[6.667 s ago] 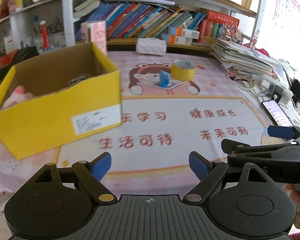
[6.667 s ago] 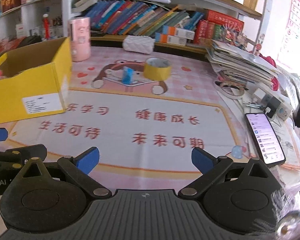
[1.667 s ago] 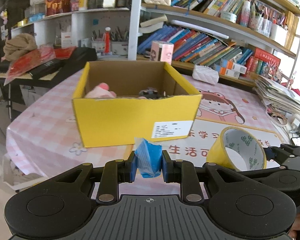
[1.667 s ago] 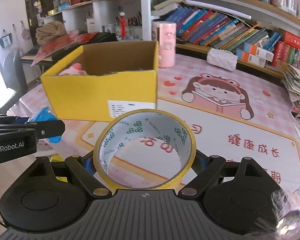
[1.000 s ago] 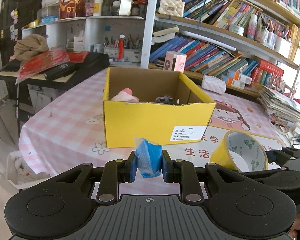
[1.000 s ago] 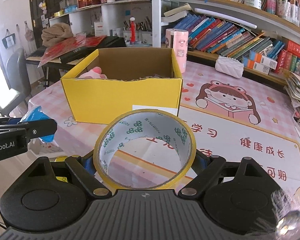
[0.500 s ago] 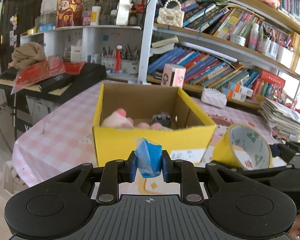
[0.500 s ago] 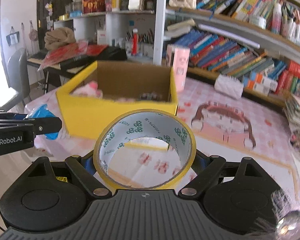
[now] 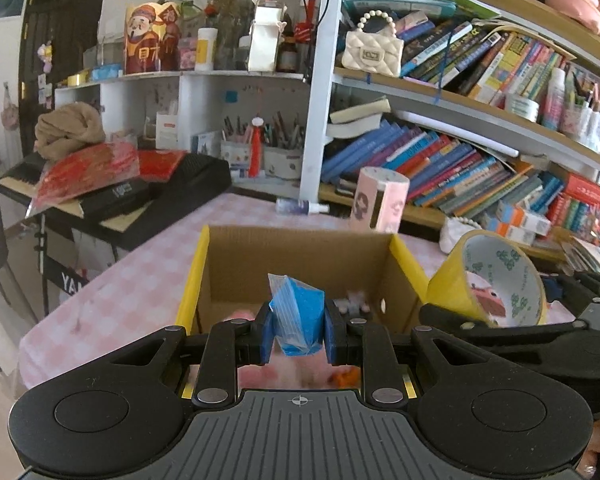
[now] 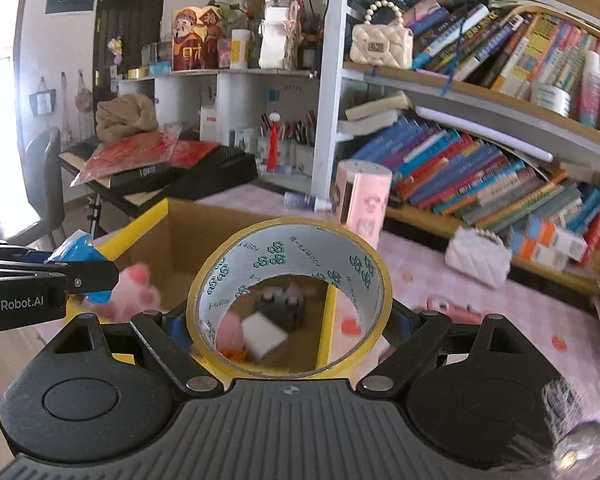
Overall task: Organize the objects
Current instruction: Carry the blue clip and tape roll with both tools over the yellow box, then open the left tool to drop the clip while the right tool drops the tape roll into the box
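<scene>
My left gripper (image 9: 298,330) is shut on a small blue plastic-wrapped packet (image 9: 298,316) and holds it over the open yellow cardboard box (image 9: 406,258). My right gripper (image 10: 288,320) is shut on a yellow tape roll (image 10: 288,250), held upright over the box's right side (image 10: 325,320); the roll also shows in the left wrist view (image 9: 500,276). The left gripper with the packet (image 10: 78,254) shows at the left of the right wrist view. Inside the box lie a pink plush (image 10: 140,284), a dark object (image 10: 282,300) and a white block (image 10: 264,334).
A pink cylinder (image 9: 378,204) stands behind the box on the pink checked tablecloth (image 9: 112,300). Bookshelves (image 9: 440,160) run along the back. A white pouch (image 10: 478,256) lies at the right. A keyboard stand with red bags (image 9: 100,176) is at the left.
Both grippers have risen and moved forward, from in front of the box to above its opening. Each still holds its object.
</scene>
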A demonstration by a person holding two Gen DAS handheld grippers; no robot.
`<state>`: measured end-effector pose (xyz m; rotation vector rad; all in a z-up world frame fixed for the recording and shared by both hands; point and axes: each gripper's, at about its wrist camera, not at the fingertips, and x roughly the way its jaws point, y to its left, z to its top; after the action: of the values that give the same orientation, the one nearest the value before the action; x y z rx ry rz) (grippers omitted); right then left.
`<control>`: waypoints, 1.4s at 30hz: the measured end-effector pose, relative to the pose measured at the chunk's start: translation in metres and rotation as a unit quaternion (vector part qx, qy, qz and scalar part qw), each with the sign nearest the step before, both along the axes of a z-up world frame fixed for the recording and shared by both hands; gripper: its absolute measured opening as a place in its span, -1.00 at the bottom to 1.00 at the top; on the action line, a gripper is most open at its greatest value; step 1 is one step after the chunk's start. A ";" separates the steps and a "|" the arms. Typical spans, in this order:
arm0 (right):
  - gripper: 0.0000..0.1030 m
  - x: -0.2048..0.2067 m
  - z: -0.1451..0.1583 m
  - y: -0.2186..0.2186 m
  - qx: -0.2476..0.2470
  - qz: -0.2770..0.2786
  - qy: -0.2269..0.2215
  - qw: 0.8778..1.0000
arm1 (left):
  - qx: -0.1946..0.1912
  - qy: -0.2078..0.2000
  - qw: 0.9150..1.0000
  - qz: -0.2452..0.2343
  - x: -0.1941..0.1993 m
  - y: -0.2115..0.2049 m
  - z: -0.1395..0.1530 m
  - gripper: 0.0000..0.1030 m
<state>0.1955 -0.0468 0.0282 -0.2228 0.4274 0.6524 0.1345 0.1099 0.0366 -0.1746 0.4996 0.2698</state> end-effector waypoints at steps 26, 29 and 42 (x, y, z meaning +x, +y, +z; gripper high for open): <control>0.70 0.089 -0.046 0.072 -0.184 0.192 -0.042 0.963 | 0.022 0.098 0.994 0.032 0.103 0.011 -0.040 -0.56; 0.70 0.094 -0.052 0.081 -0.209 0.220 -0.036 0.952 | 0.024 0.117 0.992 0.034 0.110 0.013 -0.048 -0.56; 0.71 0.112 -0.054 0.095 -0.234 0.286 0.027 0.929 | 0.029 0.158 0.987 0.031 0.121 0.011 -0.065 -0.57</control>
<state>0.3078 0.0486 -0.0259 -0.8070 0.5757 1.1261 0.2558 0.1205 -0.0284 -0.0910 0.8010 0.3759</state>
